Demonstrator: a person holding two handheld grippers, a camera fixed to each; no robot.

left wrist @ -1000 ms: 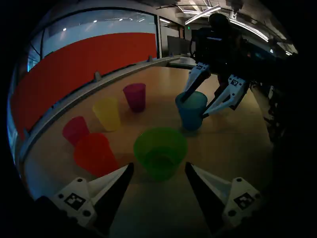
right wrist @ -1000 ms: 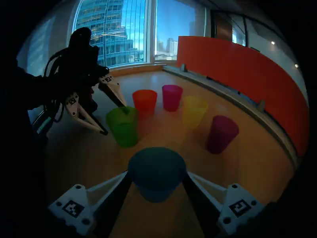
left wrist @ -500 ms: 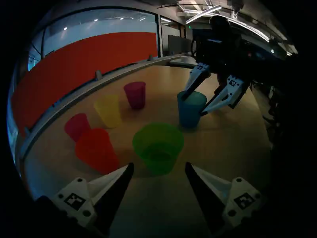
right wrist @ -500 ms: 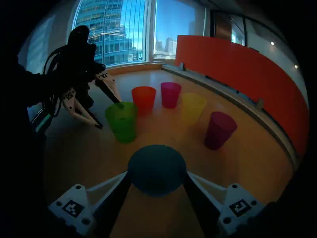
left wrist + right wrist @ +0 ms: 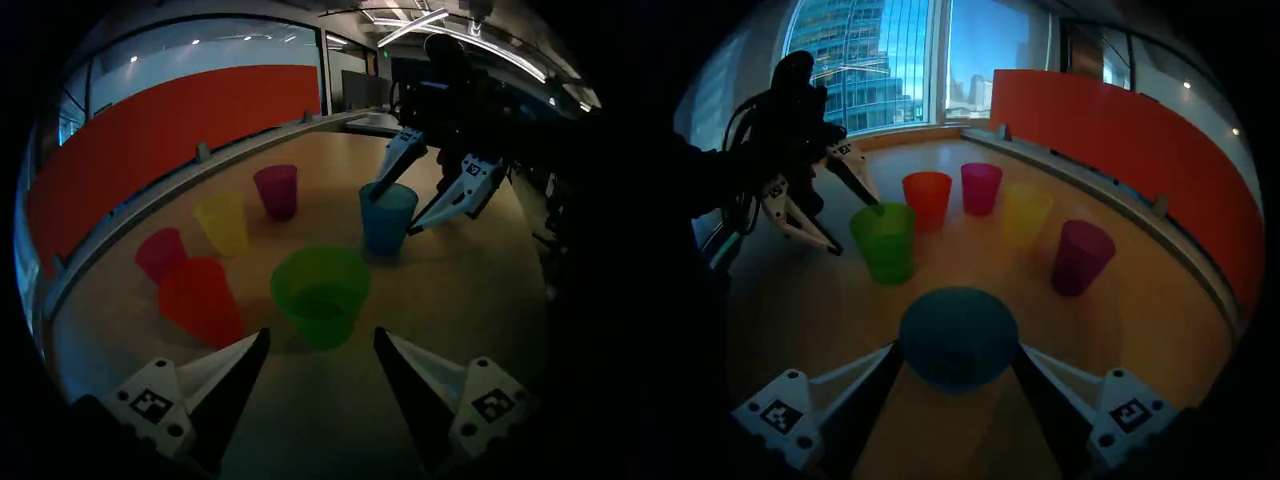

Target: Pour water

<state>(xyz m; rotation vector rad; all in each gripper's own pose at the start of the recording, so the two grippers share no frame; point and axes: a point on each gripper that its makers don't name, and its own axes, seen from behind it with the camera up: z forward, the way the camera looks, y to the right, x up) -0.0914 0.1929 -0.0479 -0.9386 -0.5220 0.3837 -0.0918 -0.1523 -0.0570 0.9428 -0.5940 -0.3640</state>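
Tabletop (image 5: 480, 280): left tongs (image 5: 320, 331) gape behind green cup (image 5: 320, 292); right tongs (image 5: 957, 346) clamp blue cup (image 5: 958, 332).

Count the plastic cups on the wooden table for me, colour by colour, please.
Blue translucent plastic cup: 1
Green translucent plastic cup: 1
Orange-red translucent plastic cup: 1
Yellow translucent plastic cup: 1
Pink translucent plastic cup: 1
Dark magenta translucent plastic cup: 1
Total: 6 cups
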